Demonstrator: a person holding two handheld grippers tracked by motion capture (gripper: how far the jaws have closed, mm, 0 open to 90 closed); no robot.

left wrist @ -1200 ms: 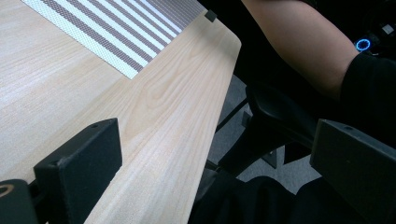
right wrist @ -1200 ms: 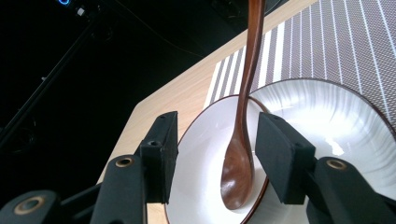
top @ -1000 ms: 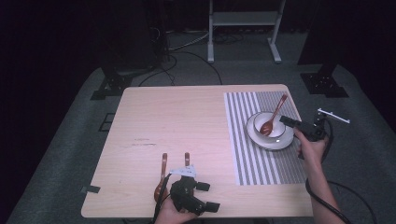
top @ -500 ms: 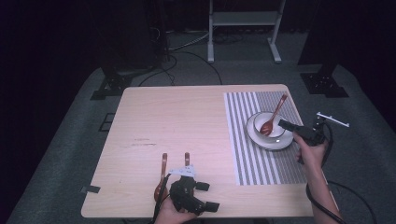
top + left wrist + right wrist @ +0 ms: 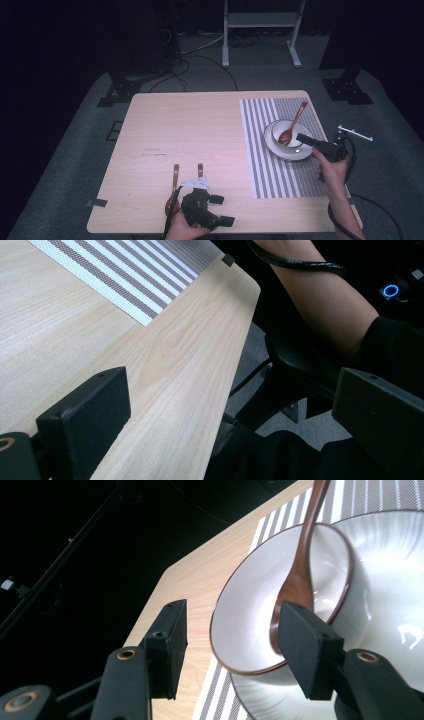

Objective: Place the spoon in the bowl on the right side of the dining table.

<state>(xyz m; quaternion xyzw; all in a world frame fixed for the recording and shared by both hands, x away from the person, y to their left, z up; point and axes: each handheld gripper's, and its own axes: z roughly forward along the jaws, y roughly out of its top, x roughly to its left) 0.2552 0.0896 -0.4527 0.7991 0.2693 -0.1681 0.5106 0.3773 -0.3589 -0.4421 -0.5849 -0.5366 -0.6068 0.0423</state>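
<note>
A white bowl (image 5: 278,129) with a brown rim stands on a white plate (image 5: 280,150) on the striped placemat (image 5: 265,170) at the table's right. A brown wooden spoon (image 5: 296,120) rests in the bowl, handle pointing far right. My right gripper (image 5: 300,137) is open at the plate's right side, pointing left. In the right gripper view its jaws (image 5: 232,620) stand either side of the bowl's (image 5: 250,610) near rim, the right jaw in front of the spoon's (image 5: 305,555) scoop. My left gripper (image 5: 225,210) is open at the front edge, pointing right, nothing between its jaws (image 5: 230,390).
Two brown wooden utensils (image 5: 175,182) lie by the left gripper, one partly hidden under it. The wooden table (image 5: 190,130) has a bare left half. A forearm (image 5: 325,305) hangs beyond the front edge. A white frame (image 5: 260,30), black stand bases (image 5: 117,92) and cables sit on the floor behind.
My right gripper has crept a little left toward the bowl. The left gripper and the utensils by it have stayed put.
</note>
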